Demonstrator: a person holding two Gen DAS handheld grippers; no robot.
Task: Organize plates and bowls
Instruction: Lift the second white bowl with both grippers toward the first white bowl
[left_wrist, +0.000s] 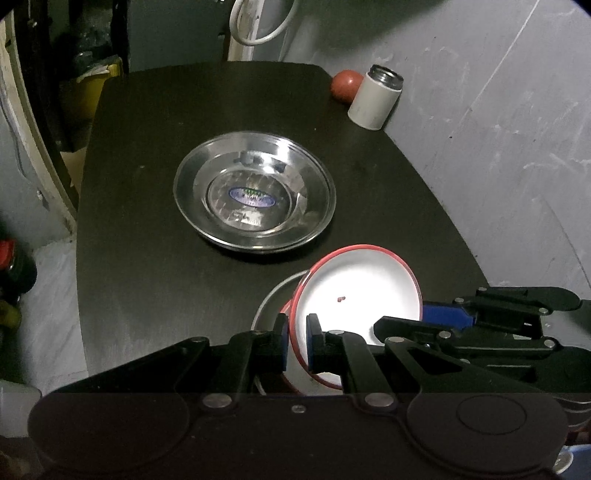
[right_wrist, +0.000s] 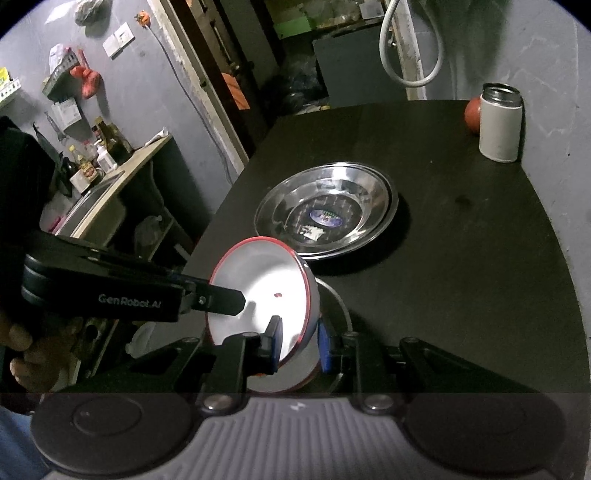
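Left wrist view: I'm pinching the bowl (left_wrist: 360, 291) rim with my left gripper (left_wrist: 296, 341), near the steel plate (left_wrist: 255, 195).
Right gripper (right_wrist: 298, 341): I'm clamping the rim too.
Next: probably lifting it, level.

The lower part of the red-rimmed white bowl (left_wrist: 360, 291) is disappearing behind the left gripper (left_wrist: 297, 341), so its base is not showing. A pale curved rim (left_wrist: 275, 295) beneath it is peeking out only as an arc; what it belongs to is unclear. The sticker (left_wrist: 252, 197) inside the steel plate (left_wrist: 207, 166) is too small to read. In the right wrist view, the flask (right_wrist: 500, 123) is covering half of the red ball (right_wrist: 472, 113), and the person's hand (right_wrist: 26, 354) is running off the left edge.
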